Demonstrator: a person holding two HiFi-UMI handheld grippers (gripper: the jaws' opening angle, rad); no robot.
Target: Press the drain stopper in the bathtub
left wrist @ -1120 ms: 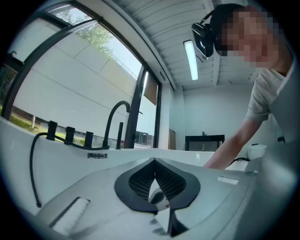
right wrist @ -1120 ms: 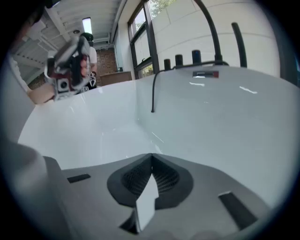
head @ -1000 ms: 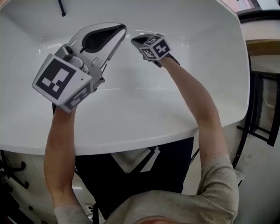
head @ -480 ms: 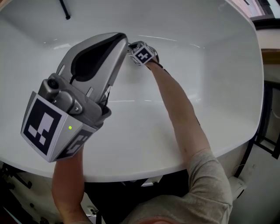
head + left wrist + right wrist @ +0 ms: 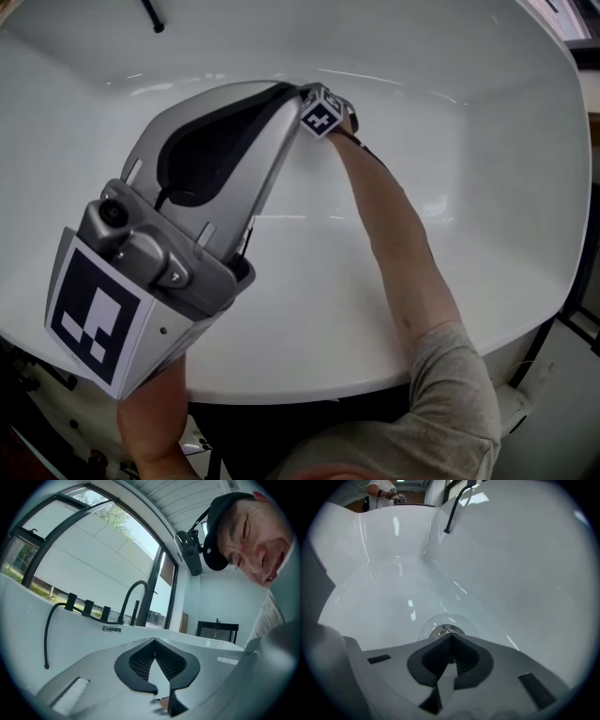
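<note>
The right hand-held gripper (image 5: 450, 638), jaws together, points at the chrome drain stopper (image 5: 442, 631) in the white bathtub (image 5: 515, 573); at 8 o'clock, the left hand-held gripper (image 5: 153, 640) is closed and empty.

Left gripper (image 5: 154, 641) high, right gripper (image 5: 450, 638) low; jaws together

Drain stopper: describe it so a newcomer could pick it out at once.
Inside the white bathtub, find the shallow round dish in its floor. The drain stopper is the small shiny metal cap at the dish's centre, just past the tip of the right gripper, the only metallic thing on that white floor.
</note>
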